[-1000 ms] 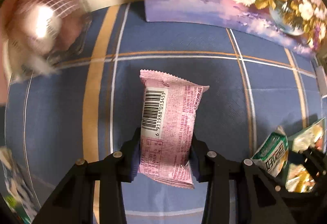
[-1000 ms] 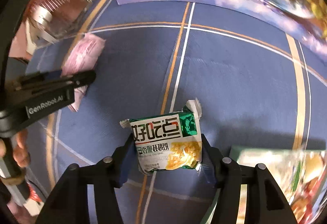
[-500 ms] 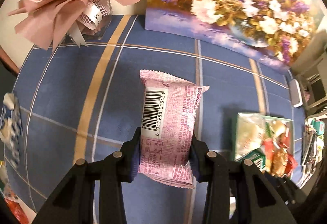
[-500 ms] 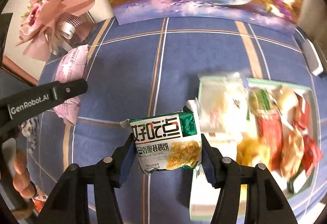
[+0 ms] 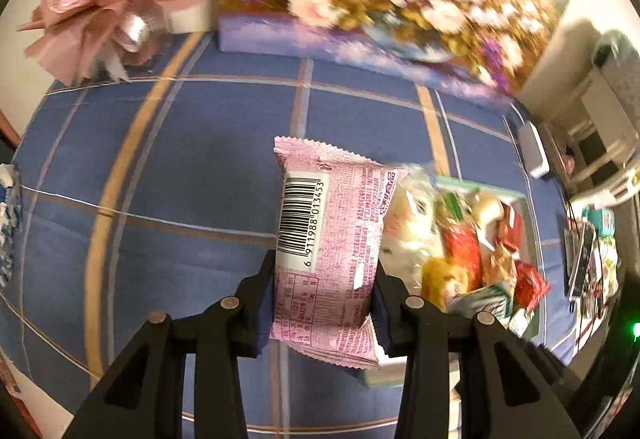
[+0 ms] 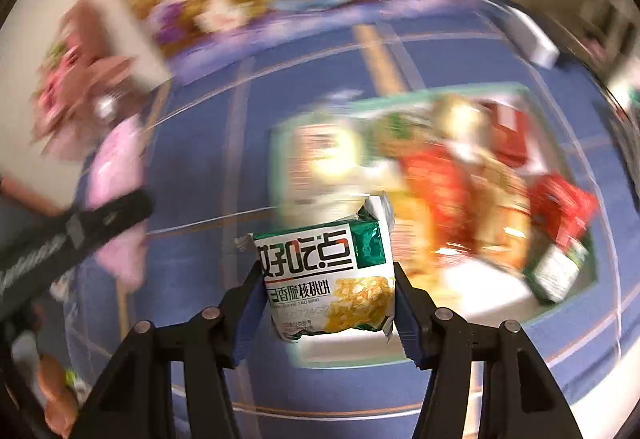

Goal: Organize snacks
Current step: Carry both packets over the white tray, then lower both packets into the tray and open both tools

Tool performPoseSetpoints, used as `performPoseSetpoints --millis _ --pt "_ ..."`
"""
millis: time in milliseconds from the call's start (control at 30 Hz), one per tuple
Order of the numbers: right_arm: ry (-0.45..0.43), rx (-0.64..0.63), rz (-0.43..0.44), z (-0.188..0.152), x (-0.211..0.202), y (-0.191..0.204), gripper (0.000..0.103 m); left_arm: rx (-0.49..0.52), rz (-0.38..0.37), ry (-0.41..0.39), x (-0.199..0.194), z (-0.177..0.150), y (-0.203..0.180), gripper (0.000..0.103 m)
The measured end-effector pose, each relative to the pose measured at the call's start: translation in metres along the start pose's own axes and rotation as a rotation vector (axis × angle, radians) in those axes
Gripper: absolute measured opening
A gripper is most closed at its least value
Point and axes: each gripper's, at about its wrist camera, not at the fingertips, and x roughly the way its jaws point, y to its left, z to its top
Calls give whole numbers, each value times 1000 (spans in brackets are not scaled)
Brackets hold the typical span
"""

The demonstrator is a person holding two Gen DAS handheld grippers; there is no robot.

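Two tools carry snacks above a blue plaid worktop [image 5: 180, 167]: the left tool [image 5: 324, 299] clamps a pink barcoded packet [image 5: 332, 239], the right tool [image 6: 328, 303] a green-and-white biscuit packet [image 6: 328, 275], near a crowded snack tray [image 6: 560, 103].

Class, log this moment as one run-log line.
left gripper: shut on pink packet | right gripper: shut on green packet | snack tray: ahead

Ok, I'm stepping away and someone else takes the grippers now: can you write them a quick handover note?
Left gripper: shut on the pink packet, carried above the blue tablecloth.
Right gripper: shut on the green-and-white packet, over the near end of the tray.
Done: several snacks already lie in the tray.
Left: set both packets in the tray.
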Motion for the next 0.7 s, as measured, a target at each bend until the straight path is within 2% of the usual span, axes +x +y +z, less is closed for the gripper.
performPoseSetpoints --millis 167,400,500,633,700 --pt "33 89 -14 -2 8 -45 61 41 -15 55 28 -17 -34 42" --pt "59 102 -18 -3 21 -59 63 99 -27 102 51 -36 -62 42" --pt "71 110 -30 -5 24 -63 63 75 -54 116 55 -37 -59 47" --pt "74 127 -32 -5 26 -67 70 50 -65 109 51 -35 -52 63" --pt "70 123 -38 -5 24 -67 72 34 -75 99 47 -36 -48 63"
